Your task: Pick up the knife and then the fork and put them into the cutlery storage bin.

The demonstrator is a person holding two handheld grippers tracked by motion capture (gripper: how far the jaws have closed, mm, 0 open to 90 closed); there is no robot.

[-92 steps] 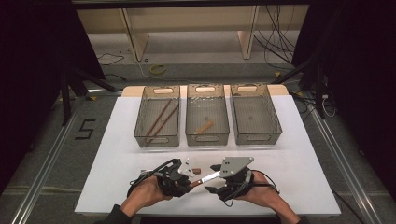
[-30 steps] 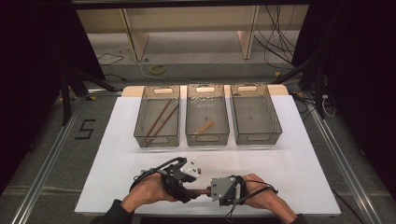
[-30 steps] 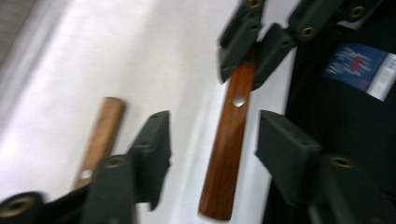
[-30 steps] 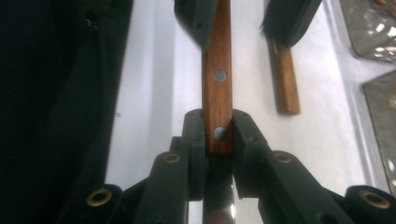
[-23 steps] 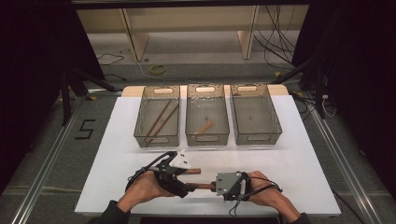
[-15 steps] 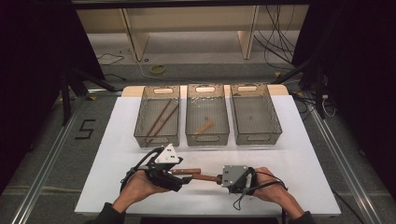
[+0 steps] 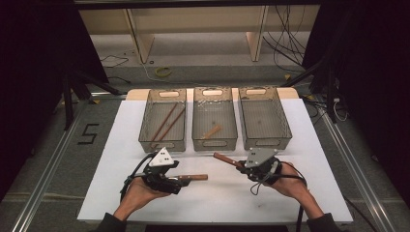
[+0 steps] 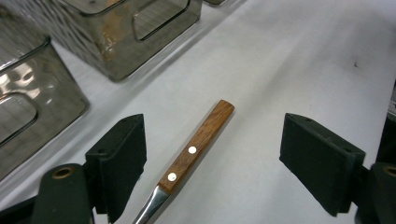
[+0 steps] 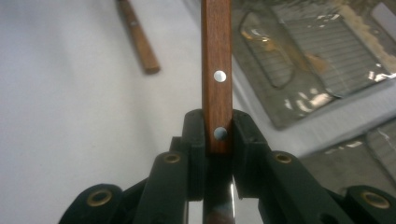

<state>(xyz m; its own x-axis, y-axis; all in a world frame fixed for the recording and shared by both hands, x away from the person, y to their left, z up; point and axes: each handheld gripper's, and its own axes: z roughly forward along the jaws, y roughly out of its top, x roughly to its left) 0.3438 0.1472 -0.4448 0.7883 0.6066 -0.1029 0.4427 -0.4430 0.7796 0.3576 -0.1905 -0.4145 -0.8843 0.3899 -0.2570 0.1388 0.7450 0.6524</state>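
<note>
Dark room, shelving and loose cables behind; white table carries everything. Three clear bins sit in a row ahead of both grippers: left bin holds two long brown sticks, middle bin one short wooden piece, right bin looks bare.

Left gripper has just been opening its jaws; they now stand wide, pads clear of the wooden-handled knife lying flat on the table between them, handle pointing away from the gripper. Released, not held.

Right gripper is clamped on a second wooden-handled knife, pads pinching it around the lower rivet. Handle sticks out ahead of the jaws, toward the middle bin; metal end trails back under the gripper.

Risks, my read:
- Grip sits near one end of the handle, so a long lever. A fast swing could pivot it in the pads or let it slip out.
- Protruding handle could catch a bin rim on the way in.
- Left gripper pulling out low could nudge the loose knife and spin it on the slick table.
</note>
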